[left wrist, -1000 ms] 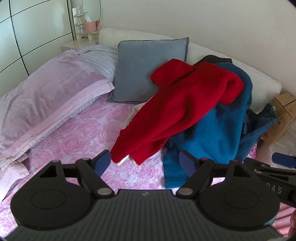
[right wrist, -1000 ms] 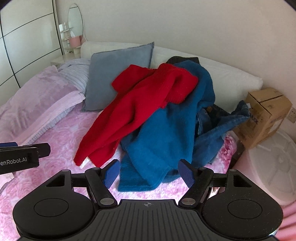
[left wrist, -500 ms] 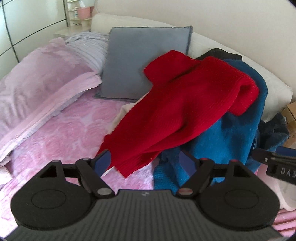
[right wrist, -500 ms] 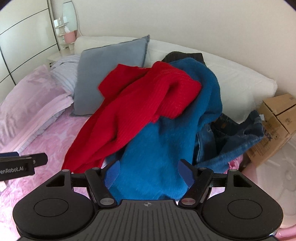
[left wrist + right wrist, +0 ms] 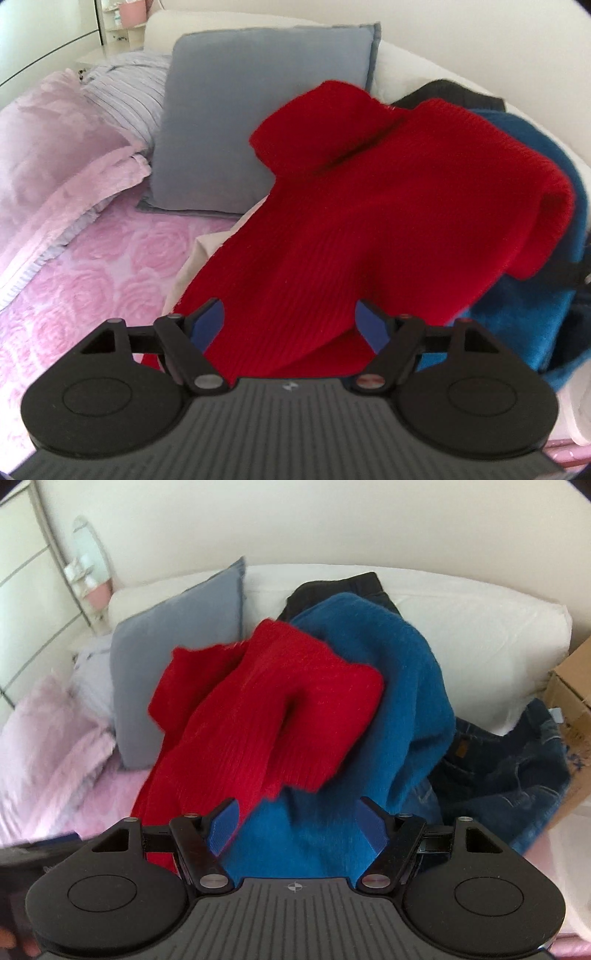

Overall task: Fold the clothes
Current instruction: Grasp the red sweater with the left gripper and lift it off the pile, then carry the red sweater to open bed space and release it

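Both tools are brought closer to the pile since earlier, the closing left tool (image 5: 290,320) framing the red sweater (image 5: 369,221), the spread right tool (image 5: 297,821) empty above the blue sweater (image 5: 388,686).

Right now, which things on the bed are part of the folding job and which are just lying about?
For the job:
- red sweater, on top of the pile
- blue sweater, under it
- jeans
- black garment at the back

Just lying about:
- grey cushion
- pink blanket
- striped pillow
- cardboard box
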Demonstrator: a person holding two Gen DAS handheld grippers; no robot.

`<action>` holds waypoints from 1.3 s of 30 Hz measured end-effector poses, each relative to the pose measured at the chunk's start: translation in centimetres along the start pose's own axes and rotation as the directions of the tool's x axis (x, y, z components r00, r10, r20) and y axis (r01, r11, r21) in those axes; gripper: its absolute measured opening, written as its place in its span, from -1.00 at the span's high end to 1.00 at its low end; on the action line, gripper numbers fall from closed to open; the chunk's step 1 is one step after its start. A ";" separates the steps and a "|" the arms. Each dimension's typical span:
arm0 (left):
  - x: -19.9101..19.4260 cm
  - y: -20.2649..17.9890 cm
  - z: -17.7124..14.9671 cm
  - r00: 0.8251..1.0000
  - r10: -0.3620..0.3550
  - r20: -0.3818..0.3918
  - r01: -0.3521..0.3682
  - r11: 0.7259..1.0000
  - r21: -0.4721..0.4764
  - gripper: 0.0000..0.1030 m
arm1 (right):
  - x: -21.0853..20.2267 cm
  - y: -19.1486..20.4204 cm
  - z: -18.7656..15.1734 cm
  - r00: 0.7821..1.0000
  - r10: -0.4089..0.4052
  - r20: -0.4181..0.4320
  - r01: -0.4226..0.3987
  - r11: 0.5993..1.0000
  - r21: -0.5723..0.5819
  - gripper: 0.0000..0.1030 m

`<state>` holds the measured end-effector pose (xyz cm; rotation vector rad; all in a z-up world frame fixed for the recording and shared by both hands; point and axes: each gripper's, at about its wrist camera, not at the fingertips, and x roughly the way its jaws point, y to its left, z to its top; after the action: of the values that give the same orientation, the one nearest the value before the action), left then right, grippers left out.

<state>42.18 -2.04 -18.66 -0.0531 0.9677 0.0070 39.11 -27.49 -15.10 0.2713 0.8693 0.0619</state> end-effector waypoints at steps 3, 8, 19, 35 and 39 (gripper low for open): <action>2.1 -0.1 0.4 1.000 -0.008 -0.018 0.008 1.000 0.001 -0.47 | 1.2 -0.9 1.0 1.000 0.004 0.021 -0.004 0.999 0.041 -0.42; 5.5 -0.3 0.6 0.999 -0.015 -0.045 0.016 1.000 0.007 -0.47 | 3.0 -1.7 2.3 0.998 -0.006 0.056 0.004 0.999 0.046 -0.42; 8.2 0.9 -0.7 0.993 -0.112 -0.040 0.111 0.993 -0.026 0.86 | 3.4 0.3 3.4 0.988 0.074 0.135 -0.048 0.981 -0.187 0.71; -22.7 16.3 -11.9 0.917 0.176 0.359 -0.068 0.953 -0.295 0.89 | -11.9 16.3 0.0 0.768 0.627 0.129 -0.542 0.744 -0.391 0.74; -33.5 19.1 -16.0 0.840 0.282 0.463 -0.114 0.926 -0.359 0.89 | -18.1 20.6 -2.1 0.637 0.759 0.135 -0.648 0.622 -0.439 0.74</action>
<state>9.46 16.81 -0.96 -0.2369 0.4255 0.3600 26.98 -10.14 2.54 0.2665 0.3664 0.9126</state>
